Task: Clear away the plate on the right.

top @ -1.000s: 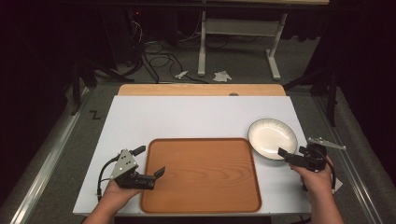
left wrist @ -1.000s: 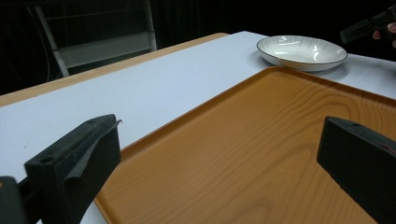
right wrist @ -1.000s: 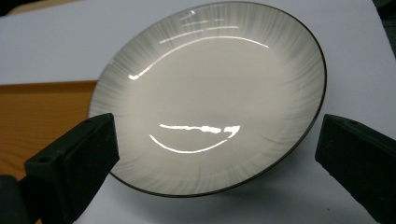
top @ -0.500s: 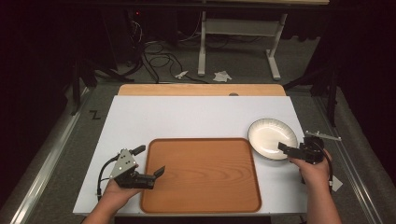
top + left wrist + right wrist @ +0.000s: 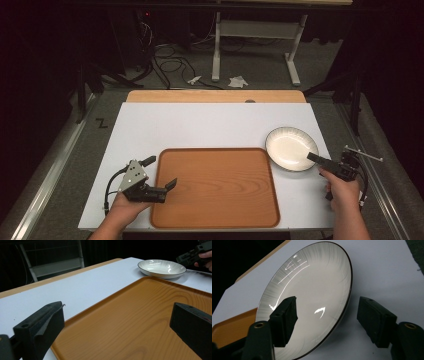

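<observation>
A: Setting: a dark room, cables on the floor behind, and a white surface (image 5: 210,125) carrying two items. Item one was a wooden tray (image 5: 215,187), bare, at the near middle. Item two?

B: Item two was a shallow white plate (image 5: 291,148) with a thin dark rim, flat on the surface just beside the tray's far right corner. It was apart from the tray, or nearly touching; the high view could not settle which.

A: Condition of the right hand-held gripper (image 5: 325,322)?

B: Released. Its jaws stood wide, one over the plate's inner face and one outside the near rim, straddling the edge without closing on it.

A: And the left hand-held gripper (image 5: 117,327)?

B: Also released, jaws spread over the tray's near left corner, holding nothing.

A: Handling notes for the plate?

B: Judged stiff, glazed and therefore slippery, likely ceramic, moderately heavy and breakable if dropped. The rim was the only purchase: pinch the near edge, one jaw inside and one beneath, and lift level.
</observation>
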`<state>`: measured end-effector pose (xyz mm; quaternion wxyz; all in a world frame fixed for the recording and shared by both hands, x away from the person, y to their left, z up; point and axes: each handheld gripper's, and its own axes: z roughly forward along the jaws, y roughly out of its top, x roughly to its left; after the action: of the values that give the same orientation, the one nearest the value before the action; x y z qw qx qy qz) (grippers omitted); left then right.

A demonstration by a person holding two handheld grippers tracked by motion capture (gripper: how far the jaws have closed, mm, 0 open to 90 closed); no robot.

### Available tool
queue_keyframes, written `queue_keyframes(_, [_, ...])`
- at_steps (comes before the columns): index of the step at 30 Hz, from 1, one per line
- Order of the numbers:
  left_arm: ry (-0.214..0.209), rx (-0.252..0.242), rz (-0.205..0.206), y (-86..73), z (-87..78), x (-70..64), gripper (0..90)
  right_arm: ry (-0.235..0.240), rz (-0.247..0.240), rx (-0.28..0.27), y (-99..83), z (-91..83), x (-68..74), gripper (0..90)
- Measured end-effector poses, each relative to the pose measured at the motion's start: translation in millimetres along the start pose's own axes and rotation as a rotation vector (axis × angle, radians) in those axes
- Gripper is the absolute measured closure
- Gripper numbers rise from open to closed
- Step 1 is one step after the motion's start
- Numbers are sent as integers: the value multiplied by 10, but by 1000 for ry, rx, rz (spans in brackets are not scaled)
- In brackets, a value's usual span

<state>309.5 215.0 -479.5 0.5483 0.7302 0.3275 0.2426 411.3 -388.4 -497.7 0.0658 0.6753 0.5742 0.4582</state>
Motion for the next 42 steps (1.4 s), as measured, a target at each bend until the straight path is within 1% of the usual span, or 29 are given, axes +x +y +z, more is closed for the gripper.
queue_keyframes(1, [0, -1, 1, 0, -2, -1, 5, -1, 8, 3, -1, 7, -14, 354])
queue_keyframes(2, [0, -1, 1, 0, -3, -2, 5, 4, 19, 7, -2, 13, -40, 389])
queue_keyframes(4, [-1, -1, 1, 0, -2, -4, 5, 6, 28, 9, -3, 19, -47, 391])
queue_keyframes(6, [-1, 1, 1, 0, 4, -5, 5, 10, 32, 15, -8, 32, -60, 433])
queue_keyframes(7, [-2, 5, 2, 0, 5, -5, 5, 13, 39, 20, -9, 39, -62, 437])
queue_keyframes(8, [-2, 4, 2, -1, 8, -6, 5, 14, 47, 23, -8, 51, -69, 462])
queue_keyframes(9, [-2, 5, 2, -2, 9, -7, 5, 14, 47, 23, -8, 51, -69, 462])
queue_keyframes(10, [-3, 6, 3, -2, 10, -7, 5, 10, 61, 26, -7, 64, -69, 485])
queue_keyframes(12, [-3, 7, 3, -2, 10, -8, 5, 12, 64, 28, -6, 70, -72, 489])
queue_keyframes(14, [-4, 8, 3, -3, 10, -7, 6, 11, 83, 37, -13, 95, -80, 508])
queue_keyframes(18, [-6, 6, 2, -2, 8, -7, 6, 9, 92, 39, -21, 121, -81, 524])
queue_keyframes(20, [-6, 6, 2, -1, 6, -6, 7, -1, 96, 39, -23, 125, -77, 543])
queue_keyframes(23, [-7, 6, 2, 0, 2, -6, 7, -14, 78, 38, -35, 124, -72, 571])
queue_keyframes(24, [-7, 4, 1, 0, 3, -8, 7, -27, 51, 39, -37, 128, -58, 571])
queue_keyframes(28, [-9, 4, 2, 0, 3, -12, 8, -43, 45, 39, -36, 135, -43, 575])
queue_keyframes(29, [-10, 5, 2, 0, 4, -13, 8, -42, 54, 41, -34, 135, -39, 578])
queue_keyframes(30, [-11, 8, 3, 0, 4, -13, 8, -40, 49, 40, -31, 138, -44, 584])
queue_keyframes(32, [-12, 7, 2, -2, 8, -16, 8, -36, 58, 45, -26, 138, -53, 599])
queue_keyframes(33, [-12, 8, 3, -3, 9, -16, 8, -28, 72, 46, -21, 140, -65, 612])
queue_keyframes(35, [-12, 9, 3, -4, 10, -16, 8, -12, 113, 47, -7, 145, -108, 644])
queue_keyframes(36, [-12, 9, 3, -4, 11, -15, 8, -10, 129, 51, -4, 147, -108, 654])
queue_keyframes(38, [-11, 10, 2, -5, 11, -15, 8, -9, 127, 51, 1, 158, -110, 671])
queue_keyframes(41, [-11, 8, 2, -6, 12, -20, 8, -24, 117, 59, 8, 166, -110, 714])
queue_keyframes(42, [-12, 11, 4, -6, 12, -20, 9, -23, 121, 58, 7, 170, -123, 732])
